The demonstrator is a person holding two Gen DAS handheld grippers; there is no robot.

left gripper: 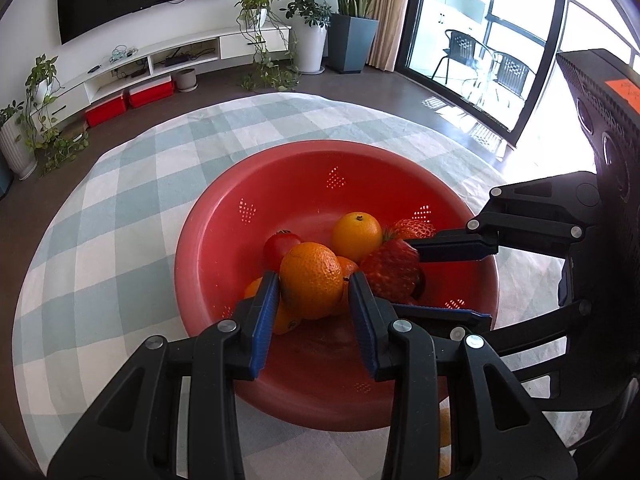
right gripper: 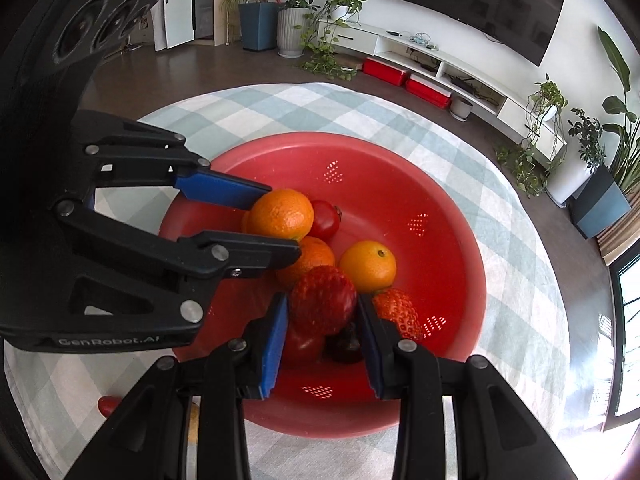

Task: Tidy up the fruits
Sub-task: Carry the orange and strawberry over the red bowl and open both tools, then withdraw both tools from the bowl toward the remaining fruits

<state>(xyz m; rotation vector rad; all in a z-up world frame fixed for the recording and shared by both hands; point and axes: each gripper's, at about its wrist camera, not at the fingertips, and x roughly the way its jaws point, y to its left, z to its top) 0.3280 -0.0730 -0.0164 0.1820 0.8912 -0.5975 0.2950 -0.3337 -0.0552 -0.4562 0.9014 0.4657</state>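
A red colander bowl [left gripper: 320, 148] [right gripper: 320, 138] stands on a checked cloth and holds several fruits. My left gripper [left gripper: 314, 280] [right gripper: 283, 220] is shut on a large orange [left gripper: 310, 280] [right gripper: 282, 214], its blue pads against both sides, above the pile. My right gripper [right gripper: 322, 298] [left gripper: 404, 276] is shut on a red strawberry [right gripper: 324, 304] [left gripper: 394, 274], close beside the left one. Loose in the bowl lie a smaller orange [left gripper: 356, 236] [right gripper: 368, 266], a tomato [left gripper: 280, 246] [right gripper: 325, 219], a second strawberry [left gripper: 414, 228] [right gripper: 398, 314] and more fruit half hidden underneath.
The pale green and white checked cloth [left gripper: 120, 220] covers a round table. A small red object [right gripper: 106, 404] lies on the cloth near the bowl's near side, and something yellow [left gripper: 444, 428] shows behind my right finger. Floor, plants and a TV shelf lie beyond the table.
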